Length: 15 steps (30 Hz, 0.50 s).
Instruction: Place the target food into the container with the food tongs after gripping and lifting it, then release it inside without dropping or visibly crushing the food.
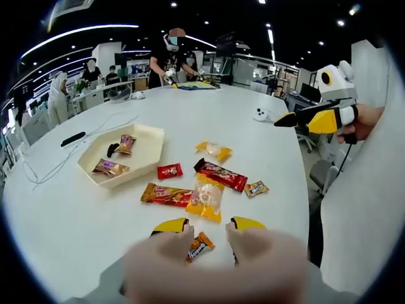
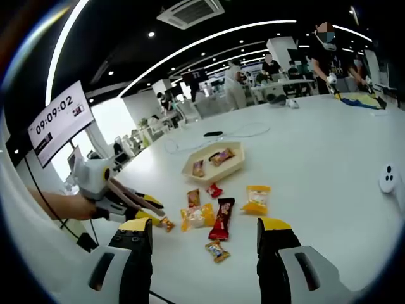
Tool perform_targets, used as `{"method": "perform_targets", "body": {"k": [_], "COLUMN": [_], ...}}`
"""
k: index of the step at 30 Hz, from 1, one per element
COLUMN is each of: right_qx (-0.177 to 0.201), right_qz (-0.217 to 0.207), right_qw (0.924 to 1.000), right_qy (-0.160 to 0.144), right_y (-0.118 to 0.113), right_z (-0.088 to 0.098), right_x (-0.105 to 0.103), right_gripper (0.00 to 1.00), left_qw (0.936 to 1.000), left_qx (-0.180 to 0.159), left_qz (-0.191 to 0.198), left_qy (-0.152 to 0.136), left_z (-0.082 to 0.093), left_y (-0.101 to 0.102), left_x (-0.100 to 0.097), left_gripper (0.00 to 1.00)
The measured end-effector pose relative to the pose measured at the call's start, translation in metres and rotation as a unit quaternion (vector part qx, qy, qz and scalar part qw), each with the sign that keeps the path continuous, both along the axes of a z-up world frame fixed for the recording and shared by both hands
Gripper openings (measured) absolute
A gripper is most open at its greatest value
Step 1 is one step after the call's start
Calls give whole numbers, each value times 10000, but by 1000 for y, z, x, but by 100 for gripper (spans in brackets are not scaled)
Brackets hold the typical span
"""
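From my remote seat, the white table [image 1: 266,145] reads as smooth with a soft sheen, catching the ceiling lights; the cream tray [image 1: 149,136] looks like matt moulded plastic; the red snack bar [image 1: 220,174] and orange-wrapped snack [image 1: 166,194] wear glossy, crinkled foil; the clear-fronted yellow packet [image 1: 205,198] is shiny film; my right gripper [image 2: 205,237] shows black matt plastic jaws with yellow tips over a smooth white shell.

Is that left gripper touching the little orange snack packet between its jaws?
Cannot tell. In the left gripper view, the small orange packet lies between the left gripper tips, but blur hides any contact.
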State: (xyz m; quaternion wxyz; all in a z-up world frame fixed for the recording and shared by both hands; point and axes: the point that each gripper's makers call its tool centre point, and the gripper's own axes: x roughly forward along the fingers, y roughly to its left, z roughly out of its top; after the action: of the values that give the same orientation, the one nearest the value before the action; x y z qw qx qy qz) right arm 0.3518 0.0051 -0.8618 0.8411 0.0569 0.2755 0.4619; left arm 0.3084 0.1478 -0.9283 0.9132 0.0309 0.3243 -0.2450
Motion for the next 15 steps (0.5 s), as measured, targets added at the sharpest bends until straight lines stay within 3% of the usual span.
{"method": "perform_targets", "body": {"k": [3,5,8,15], "right_qx": [4,2,-4,3], "right_qz": [-18,-21,-38,-139], "right_qw": [10000,10000,10000,9999], "right_qy": [8,4,2,33], "right_y": [0,0,0,-2], "right_z": [0,0,0,0], "right_x": [-1,-1,-2,-4], "right_gripper": [67,67,67,67], "left_qw": [9979,9927,9885,9853], "left_qx": [402,759,944,1050], "left_qz": [-481,-921,-1169,-1338], "left_qy": [129,167,179,175], "left_z": [-8,-15,-20,-24], "left_y": [-2,-2,0,9], "left_x": [-5,-7,-8,-4], "left_gripper": [25,25,25,25]}}
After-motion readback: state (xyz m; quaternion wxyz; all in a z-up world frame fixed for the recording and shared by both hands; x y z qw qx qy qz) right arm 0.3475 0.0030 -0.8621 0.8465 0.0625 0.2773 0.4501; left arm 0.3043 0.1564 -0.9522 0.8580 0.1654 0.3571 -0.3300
